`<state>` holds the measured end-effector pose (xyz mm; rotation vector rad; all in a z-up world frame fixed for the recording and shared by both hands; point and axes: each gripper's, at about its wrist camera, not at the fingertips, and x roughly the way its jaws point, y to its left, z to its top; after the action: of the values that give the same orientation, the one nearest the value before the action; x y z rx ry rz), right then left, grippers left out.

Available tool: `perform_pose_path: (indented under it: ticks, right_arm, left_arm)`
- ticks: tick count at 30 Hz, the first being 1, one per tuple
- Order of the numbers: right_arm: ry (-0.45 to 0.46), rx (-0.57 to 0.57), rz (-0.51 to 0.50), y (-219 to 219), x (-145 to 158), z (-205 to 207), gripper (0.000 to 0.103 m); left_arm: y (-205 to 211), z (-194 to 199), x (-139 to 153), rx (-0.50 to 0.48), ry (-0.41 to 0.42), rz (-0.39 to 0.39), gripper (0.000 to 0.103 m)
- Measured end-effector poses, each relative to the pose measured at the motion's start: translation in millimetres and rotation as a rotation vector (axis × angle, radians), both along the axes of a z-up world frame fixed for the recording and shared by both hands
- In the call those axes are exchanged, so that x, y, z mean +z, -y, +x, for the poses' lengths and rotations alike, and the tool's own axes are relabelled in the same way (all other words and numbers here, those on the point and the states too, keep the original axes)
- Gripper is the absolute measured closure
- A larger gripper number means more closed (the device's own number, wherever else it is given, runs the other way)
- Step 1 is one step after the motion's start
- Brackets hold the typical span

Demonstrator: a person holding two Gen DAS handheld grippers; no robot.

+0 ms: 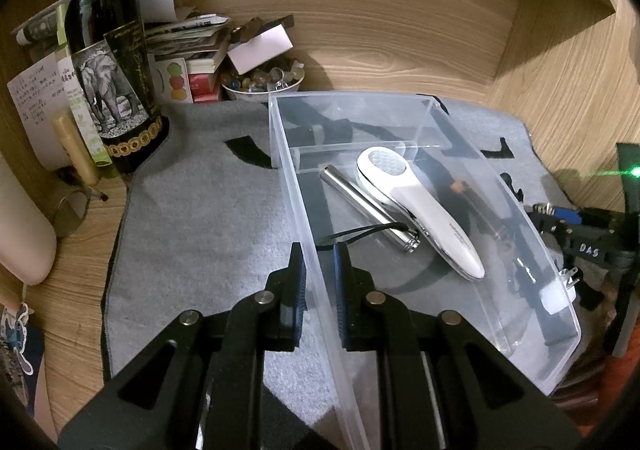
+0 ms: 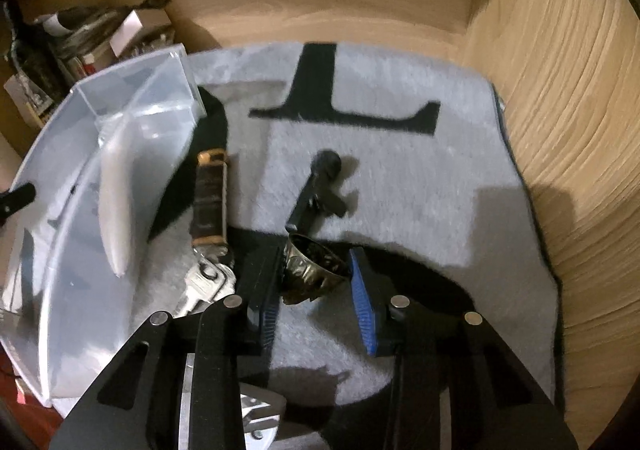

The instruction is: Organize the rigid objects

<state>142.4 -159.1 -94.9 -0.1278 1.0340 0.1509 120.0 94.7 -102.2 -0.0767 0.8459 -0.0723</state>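
Progress check. My left gripper has its jaws straddling the near-left wall of the clear plastic storage bin, pads close on either side; I judge it clamped on the wall to steady the bin, though contact is hard to confirm.

Already inside the bin: a silver metal penlight with black wrist cord and a white handheld device with a round mesh head, lying side by side on its floor.

My right gripper has its jaws around a dark embossed metal ring-like piece, just above the grey felt mat; it appears gripped.

Still on the mat, right of the bin: a brown-and-black folding knife, a black clip-like tool, silver keys. I'd estimate under half is done.
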Motion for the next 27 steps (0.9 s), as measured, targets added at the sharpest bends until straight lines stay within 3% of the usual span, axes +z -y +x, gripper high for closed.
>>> perform_pose_path:
  ticks: [16,27]
  right_arm:
    - [0.182,0.143,0.117,-62,64,2,0.072]
    - [0.128,0.307,0.094,-127,59,16,0.072]
  left_arm:
    - [-5,-1,1,-0.001,0.004,-0.031,0.09]
    - [-9,-1,1,-0.016,0.004,-0.054,0.089]
